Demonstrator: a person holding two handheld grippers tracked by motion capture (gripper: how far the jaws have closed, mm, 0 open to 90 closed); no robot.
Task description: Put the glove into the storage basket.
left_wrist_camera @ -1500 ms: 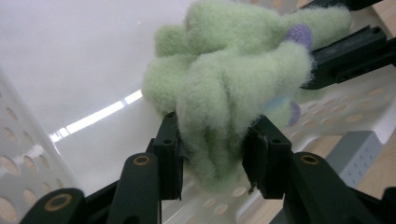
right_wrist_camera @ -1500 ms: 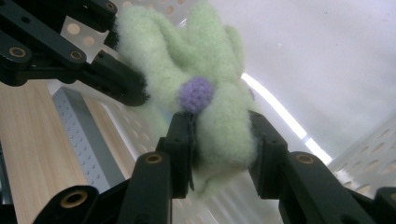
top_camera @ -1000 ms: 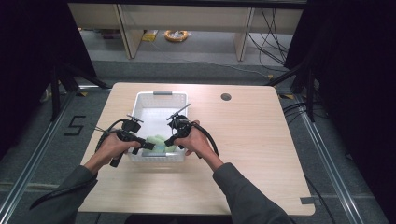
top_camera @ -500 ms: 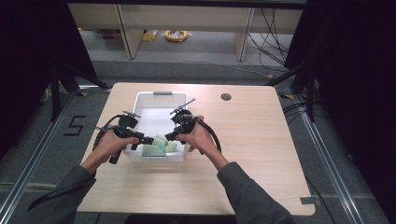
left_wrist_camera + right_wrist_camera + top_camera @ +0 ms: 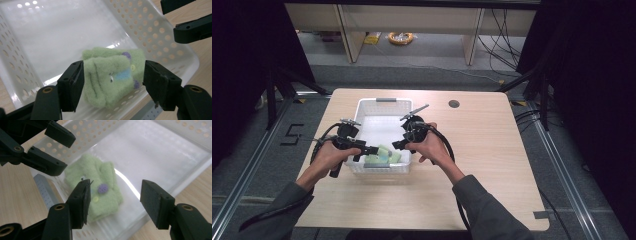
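Note:
A folded green fuzzy cloth (image 5: 383, 154) with blue, purple and yellow patches lies in the near end of a white perforated basket (image 5: 384, 101). My left gripper (image 5: 370, 150) hovers at the basket's near left corner and my right gripper (image 5: 399, 145) at its near right side. In the left gripper view the cloth (image 5: 112, 75) rests on the basket floor beyond my left gripper (image 5: 113, 82), whose jaws have just been opening and do not press it. In the right gripper view the cloth (image 5: 100, 187) lies below my right gripper (image 5: 115, 200), jaws likewise opening with nothing held.
The basket stands on a light wooden table (image 5: 492, 165) with a small dark round hole (image 5: 454, 104) at the back right. The far part of the basket floor (image 5: 62, 32) is bare. Dark frames and cables flank the table.
Both grippers' jaws have spread apart over the cloth, which now lies free in the basket. The right hand has lifted slightly; the left has hardly moved.

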